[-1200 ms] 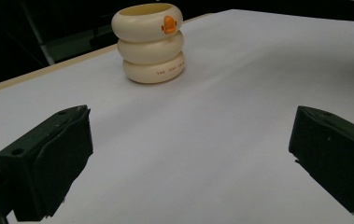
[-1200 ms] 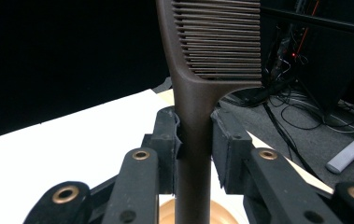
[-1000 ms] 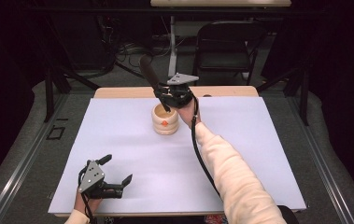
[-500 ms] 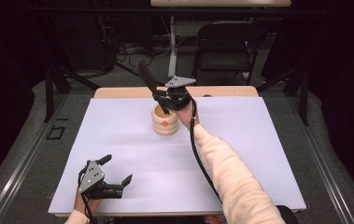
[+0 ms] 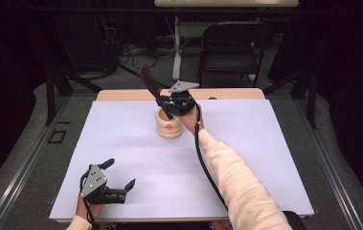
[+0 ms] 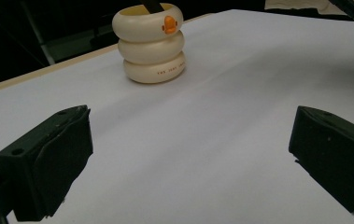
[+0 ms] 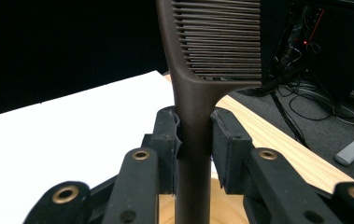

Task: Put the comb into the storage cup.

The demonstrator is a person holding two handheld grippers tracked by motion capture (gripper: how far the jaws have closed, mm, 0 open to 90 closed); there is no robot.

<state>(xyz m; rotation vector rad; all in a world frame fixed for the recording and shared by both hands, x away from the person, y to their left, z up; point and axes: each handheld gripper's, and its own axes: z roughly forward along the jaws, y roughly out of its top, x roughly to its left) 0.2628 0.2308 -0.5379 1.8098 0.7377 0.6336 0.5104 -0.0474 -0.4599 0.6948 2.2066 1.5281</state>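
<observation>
A cream holder [image 5: 169,128] made of stacked rings, with an orange duck bill, stands at the back middle of the white table top [image 5: 265,158]. My right gripper [image 5: 168,106] hovers just above it, shut on the handle of a dark brown comb [image 5: 149,80]. The comb's toothed end leans up and to the left, and its handle dips into the holder's mouth. In the right gripper view the pads [image 7: 165,140] clamp the comb [image 7: 212,42] over the holder's rim [image 7: 228,207]. My left gripper [image 5: 119,173] rests open at the front left, pointing at the holder [image 6: 151,46].
The white sheet covers a wooden table whose bare edge [image 5: 227,93] runs along the back. Beyond it stand a dark chair [image 5: 232,43] and loose cables on the floor. A cable trails from the right gripper along the sleeve [image 5: 236,182].
The right gripper has shifted slightly above the holder and the comb now leans a little further left. The left gripper has not moved.
</observation>
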